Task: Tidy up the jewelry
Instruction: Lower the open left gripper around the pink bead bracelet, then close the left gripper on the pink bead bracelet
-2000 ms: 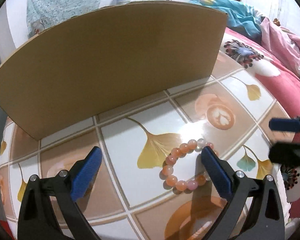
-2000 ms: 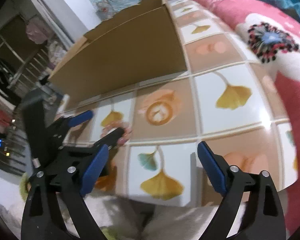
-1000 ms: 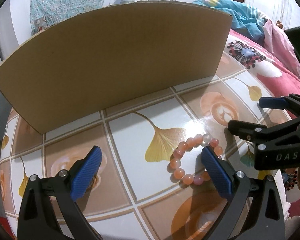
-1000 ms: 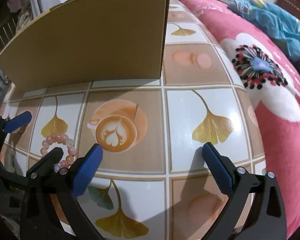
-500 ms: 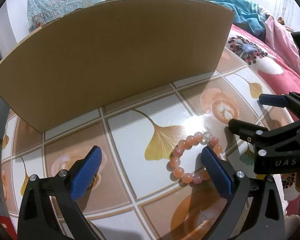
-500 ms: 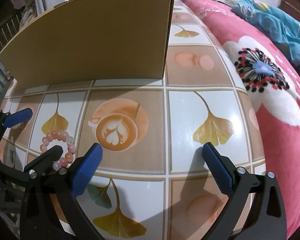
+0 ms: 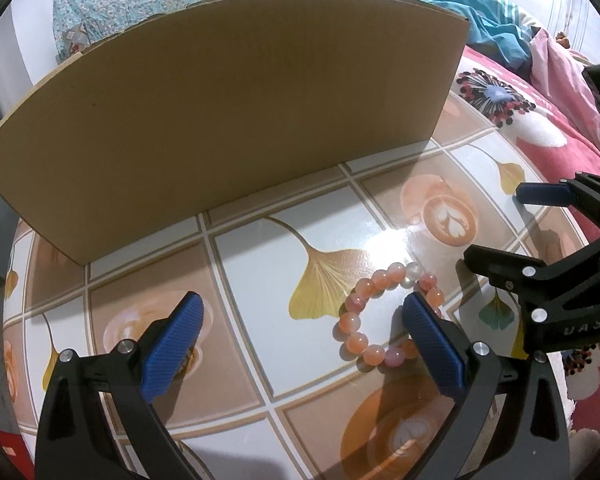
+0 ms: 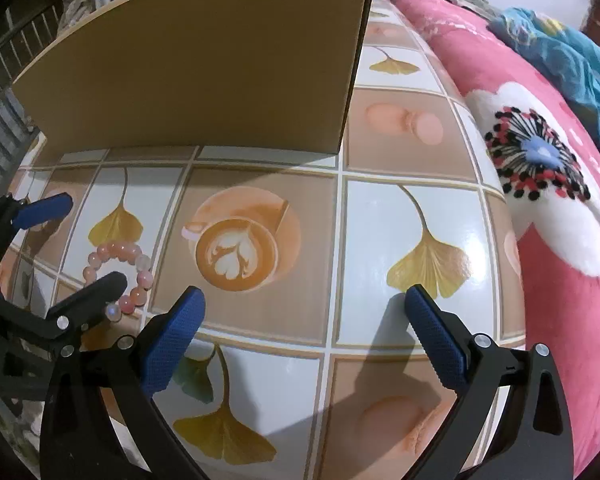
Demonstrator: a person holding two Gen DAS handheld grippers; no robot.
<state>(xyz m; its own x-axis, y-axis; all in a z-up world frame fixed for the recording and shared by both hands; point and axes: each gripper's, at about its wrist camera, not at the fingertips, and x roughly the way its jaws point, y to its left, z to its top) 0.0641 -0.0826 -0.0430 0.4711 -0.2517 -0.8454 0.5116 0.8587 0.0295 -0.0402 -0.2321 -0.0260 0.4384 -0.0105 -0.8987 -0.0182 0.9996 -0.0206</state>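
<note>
A bracelet (image 7: 384, 312) of pink and orange beads lies flat on the patterned table (image 7: 260, 264). My left gripper (image 7: 300, 336) is open above the table; its right finger (image 7: 432, 340) stands inside the bead ring, its left finger well to the left. The bracelet also shows in the right wrist view (image 8: 120, 272), with the left gripper (image 8: 72, 252) around it. My right gripper (image 8: 300, 332) is open and empty over the table, to the right of the bracelet. It shows in the left wrist view (image 7: 500, 232).
A tall brown cardboard box (image 7: 228, 120) stands on the table behind the bracelet, also seen in the right wrist view (image 8: 204, 68). A pink flowered blanket (image 8: 560, 208) covers the bed along the table's right edge. Blue cloth (image 7: 492, 28) lies farther back.
The right gripper swung into the left view and settled to the right of the bracelet. The left gripper stayed open with its right finger at the bead ring.
</note>
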